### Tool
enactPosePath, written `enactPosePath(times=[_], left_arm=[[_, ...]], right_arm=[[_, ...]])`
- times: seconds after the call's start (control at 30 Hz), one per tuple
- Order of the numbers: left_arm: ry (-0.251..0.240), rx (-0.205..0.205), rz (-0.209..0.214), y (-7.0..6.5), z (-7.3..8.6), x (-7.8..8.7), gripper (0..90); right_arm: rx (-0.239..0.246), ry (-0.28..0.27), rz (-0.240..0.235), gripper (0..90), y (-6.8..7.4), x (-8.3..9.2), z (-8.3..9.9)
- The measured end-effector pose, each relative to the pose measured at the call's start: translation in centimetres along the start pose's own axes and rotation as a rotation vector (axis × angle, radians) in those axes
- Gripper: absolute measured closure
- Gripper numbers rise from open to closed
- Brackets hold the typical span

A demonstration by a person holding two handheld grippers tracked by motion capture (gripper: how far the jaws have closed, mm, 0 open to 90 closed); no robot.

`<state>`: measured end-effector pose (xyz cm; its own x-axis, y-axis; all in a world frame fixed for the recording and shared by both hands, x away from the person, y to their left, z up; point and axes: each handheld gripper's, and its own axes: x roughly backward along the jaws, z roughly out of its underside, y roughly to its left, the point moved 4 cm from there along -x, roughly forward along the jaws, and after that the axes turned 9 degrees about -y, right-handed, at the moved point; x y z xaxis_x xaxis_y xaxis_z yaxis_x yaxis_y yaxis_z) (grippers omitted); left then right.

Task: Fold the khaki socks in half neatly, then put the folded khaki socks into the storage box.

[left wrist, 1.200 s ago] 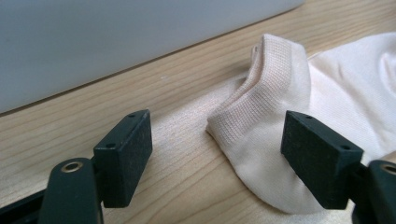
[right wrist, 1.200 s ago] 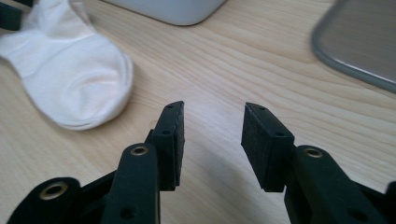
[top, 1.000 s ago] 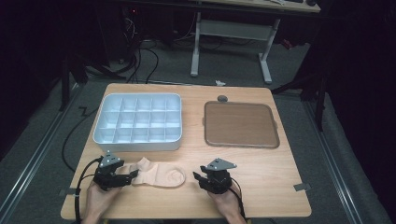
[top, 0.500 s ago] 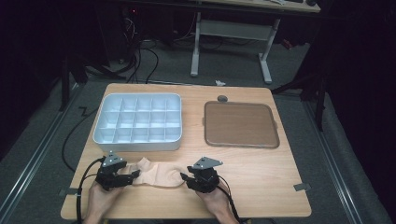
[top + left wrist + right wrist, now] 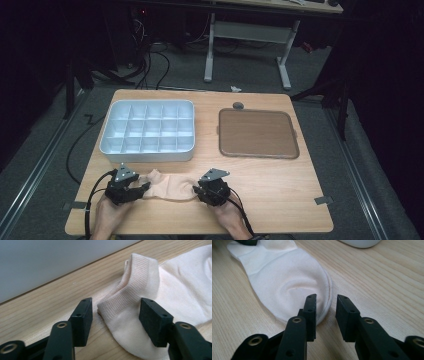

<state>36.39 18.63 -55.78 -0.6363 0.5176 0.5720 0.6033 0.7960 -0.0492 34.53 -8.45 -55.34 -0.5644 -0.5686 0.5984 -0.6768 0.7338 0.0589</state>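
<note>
A pale peach sock [image 5: 170, 185] lies flat near the table's front edge. My left gripper [image 5: 144, 187] sits at its left end. In the left gripper view the ribbed cuff of the sock [image 5: 135, 290] stands between the jaws of the left gripper [image 5: 116, 320], which have just been closing; a gap remains beside the left pad [image 5: 83, 318]. My right gripper [image 5: 196, 189] is at the sock's right end. In the right gripper view the rounded toe of the sock [image 5: 294, 285] reaches between the jaws of the right gripper [image 5: 326, 315], which have also just been closing and are not pressing on it.
A white tray [image 5: 147, 150] with several compartments stands behind the sock on the left; its wall [image 5: 50, 262] is close behind the cuff. A flat brown tray [image 5: 257, 134] sits at the back right, with a small dark round piece [image 5: 238, 105] beyond it.
My right gripper has moved left up to the sock's toe. The left gripper has stayed at the cuff. Both pairs of jaws stand narrower than before.
</note>
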Motion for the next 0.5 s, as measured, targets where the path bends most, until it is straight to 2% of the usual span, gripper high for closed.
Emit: enactPosePath(times=[0.17, 0.3, 0.43, 0.5], left_arm=[[0.004, -0.007, 0.021, -0.31, -0.06, 0.06, 58.0], [0.007, 0.004, 0.024, -0.43, -0.13, 0.06, 65.7], [0.020, 0.020, 0.039, -0.56, -0.28, -0.01, 75.7], [0.021, 0.031, 0.044, -0.53, -0.32, -0.04, 77.3]], right_arm=[[0.023, 0.004, -0.001, 75.9, 0.24, -0.11, 0.00], [0.023, 0.009, -0.013, 77.3, 0.18, -0.12, 0.01], [0.030, 0.009, -0.021, 84.4, 0.42, -0.11, 0.04], [0.027, 0.008, -0.026, 85.9, 0.49, -0.15, 0.02]])
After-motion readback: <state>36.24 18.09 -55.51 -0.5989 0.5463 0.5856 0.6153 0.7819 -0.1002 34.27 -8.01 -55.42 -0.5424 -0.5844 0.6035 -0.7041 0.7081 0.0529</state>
